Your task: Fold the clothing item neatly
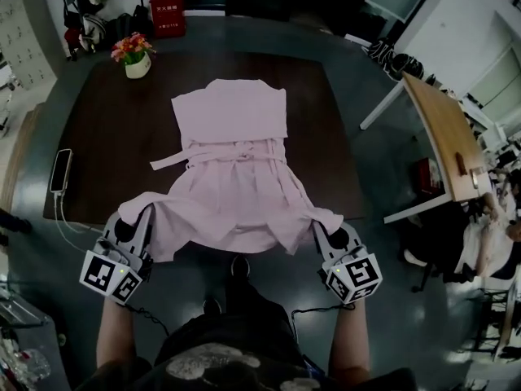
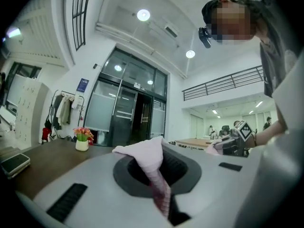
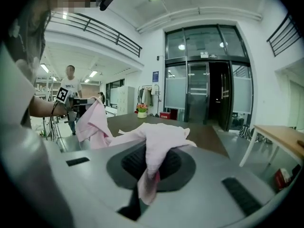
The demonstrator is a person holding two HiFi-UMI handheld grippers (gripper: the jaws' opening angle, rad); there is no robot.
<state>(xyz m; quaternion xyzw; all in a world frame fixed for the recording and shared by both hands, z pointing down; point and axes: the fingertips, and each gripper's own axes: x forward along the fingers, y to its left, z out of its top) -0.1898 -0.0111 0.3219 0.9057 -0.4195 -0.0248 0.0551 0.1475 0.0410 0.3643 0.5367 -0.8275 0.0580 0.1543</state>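
Note:
A pale pink dress (image 1: 236, 169) lies on the dark table (image 1: 106, 129), bodice at the far side and skirt toward me. Its near hem is raised off the table edge, one corner in each gripper. My left gripper (image 1: 137, 220) is shut on the left hem corner, and the pink cloth (image 2: 154, 163) is pinched between its jaws. My right gripper (image 1: 324, 231) is shut on the right hem corner, and a fold of the fabric (image 3: 154, 148) drapes over its jaws. Each gripper view shows the other gripper with cloth hanging from it: the right gripper (image 2: 232, 144) and the left gripper (image 3: 78, 103).
A pot of flowers (image 1: 135, 59) stands at the table's far left corner. A phone (image 1: 60, 171) with a cable lies on the left edge. A wooden desk (image 1: 444, 137) and a seated person (image 1: 488, 239) are to the right. A red box (image 1: 167, 13) sits beyond the table.

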